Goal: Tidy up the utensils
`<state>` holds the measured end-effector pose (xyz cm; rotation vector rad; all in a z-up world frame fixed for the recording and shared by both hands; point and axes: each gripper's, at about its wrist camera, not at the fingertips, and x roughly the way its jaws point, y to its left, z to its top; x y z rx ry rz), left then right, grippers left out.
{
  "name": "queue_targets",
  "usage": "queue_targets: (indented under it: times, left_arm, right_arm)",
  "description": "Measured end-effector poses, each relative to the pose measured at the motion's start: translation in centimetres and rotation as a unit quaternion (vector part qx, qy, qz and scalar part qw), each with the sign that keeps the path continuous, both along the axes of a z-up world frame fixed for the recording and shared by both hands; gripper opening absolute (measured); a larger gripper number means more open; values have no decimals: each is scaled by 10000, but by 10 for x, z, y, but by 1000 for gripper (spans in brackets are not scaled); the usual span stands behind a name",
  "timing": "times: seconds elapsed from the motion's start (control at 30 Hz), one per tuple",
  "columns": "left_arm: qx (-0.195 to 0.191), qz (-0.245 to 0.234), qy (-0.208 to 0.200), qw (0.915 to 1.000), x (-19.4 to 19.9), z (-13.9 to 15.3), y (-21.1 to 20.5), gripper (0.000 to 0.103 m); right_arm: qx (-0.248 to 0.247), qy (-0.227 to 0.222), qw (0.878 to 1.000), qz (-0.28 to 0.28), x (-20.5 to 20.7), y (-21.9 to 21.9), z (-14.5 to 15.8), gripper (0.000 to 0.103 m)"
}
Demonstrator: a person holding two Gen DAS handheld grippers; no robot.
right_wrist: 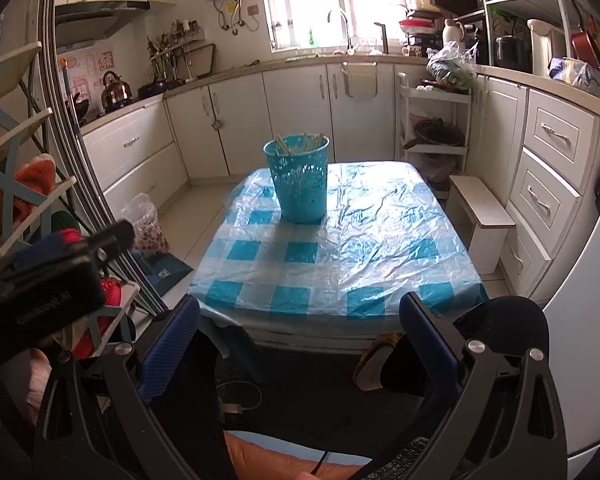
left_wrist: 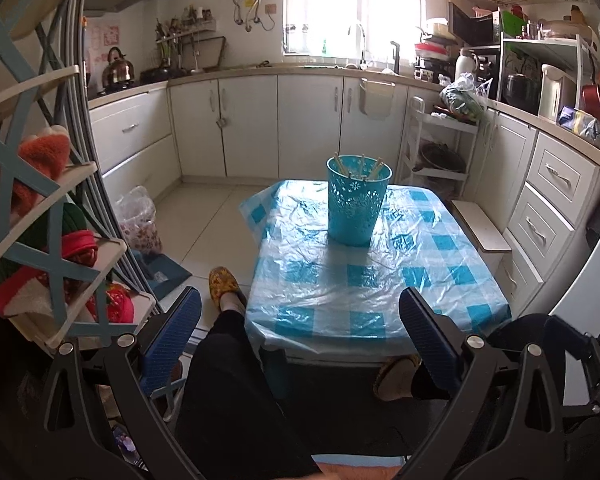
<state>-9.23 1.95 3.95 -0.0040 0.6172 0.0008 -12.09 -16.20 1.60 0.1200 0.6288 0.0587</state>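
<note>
Kitchen, white cabinets wrapping the far wall and right side, window blown out bright above the sink. Shelf rack with blue cross braces at far left, holding red and orange cloth items.

Low table in centre, covered by a crinkled blue-and-white checked plastic cloth. Cloth surface bare except for one thing near the far end.

White trolley past the table's far right corner, bag of greens on top. Small white stool just beside the table's right edge.

Person seated at the near end: dark trouser leg left of the table in the left view, yellow patterned slipper on the floor tiles, second slipper under the near table edge.

Left gripper: fingers wide apart, nothing between them, held low before the near table edge. Right gripper: fingers wide apart too, nothing held, same low position. Both well apart from the cup.

Teal perforated cup stands upright on the cloth, far end. Chopsticks, wooden, inside the cup, tips poking above the rim, leaning at mixed angles. Count not clear.

Kettle on the stove, far left counter.
</note>
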Motion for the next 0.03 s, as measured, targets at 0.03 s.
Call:
queue_targets:
  times: [0.03]
  left_arm:
    - [-21,-13,15,10000,0,-1,1,95]
  right_arm:
    - [-12,-14,10000,-35,0,-1,1,96]
